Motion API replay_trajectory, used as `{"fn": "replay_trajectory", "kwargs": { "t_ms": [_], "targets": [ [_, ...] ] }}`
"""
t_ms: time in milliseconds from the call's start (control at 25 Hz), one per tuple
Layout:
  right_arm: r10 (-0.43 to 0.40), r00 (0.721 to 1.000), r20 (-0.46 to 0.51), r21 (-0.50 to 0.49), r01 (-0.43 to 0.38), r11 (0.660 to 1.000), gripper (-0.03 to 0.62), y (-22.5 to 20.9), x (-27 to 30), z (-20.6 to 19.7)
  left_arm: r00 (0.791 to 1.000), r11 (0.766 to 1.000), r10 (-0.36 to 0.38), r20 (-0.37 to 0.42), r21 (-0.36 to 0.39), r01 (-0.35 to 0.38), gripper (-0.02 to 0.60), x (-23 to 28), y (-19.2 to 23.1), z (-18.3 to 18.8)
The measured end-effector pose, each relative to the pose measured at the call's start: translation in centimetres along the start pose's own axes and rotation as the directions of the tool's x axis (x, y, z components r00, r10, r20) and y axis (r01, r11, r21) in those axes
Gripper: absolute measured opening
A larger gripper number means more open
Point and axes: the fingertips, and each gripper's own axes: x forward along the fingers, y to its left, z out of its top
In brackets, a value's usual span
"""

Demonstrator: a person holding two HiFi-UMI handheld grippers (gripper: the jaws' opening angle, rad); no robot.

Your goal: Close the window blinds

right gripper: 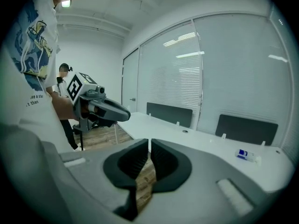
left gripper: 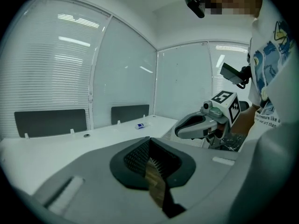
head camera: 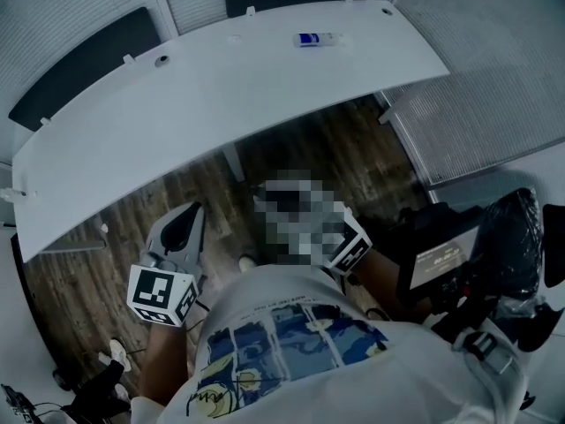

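Both left gripper (left gripper: 148, 147) and right gripper (right gripper: 149, 149) are noted lower centre, jaws pressed together, empty; blinds (left gripper: 42, 64) upper left.

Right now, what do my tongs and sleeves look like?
The left tongs and right tongs are grey moulded shells with black ribbed pads. Each carries a white cube with black square markers. You wear a short-sleeved white T-shirt with a blue and yellow print.

Dim, bluish — fisheye warp w/ vignette
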Motion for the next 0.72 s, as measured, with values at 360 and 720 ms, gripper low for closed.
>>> {"fn": "replay_trajectory", "kwargs": {
  "t_ms": [360,720],
  "targets": [
    [-0.007,1.000,-0.003,-0.012,0.007,1.000,0.017,2.5,0.0,0.0,1.000,1.000,-0.018,-0.002,-0.016,0.018,0.005,-1.9,-0.4,-1.8],
    [-0.003,1.000,-0.006,-0.037,0.003,0.999,0.017,4.1,0.3,0.7,1.000,1.000,0.002,0.002,-0.020,-0.002,0.005,-3.9,0.4,-2.4]
  ]
}}
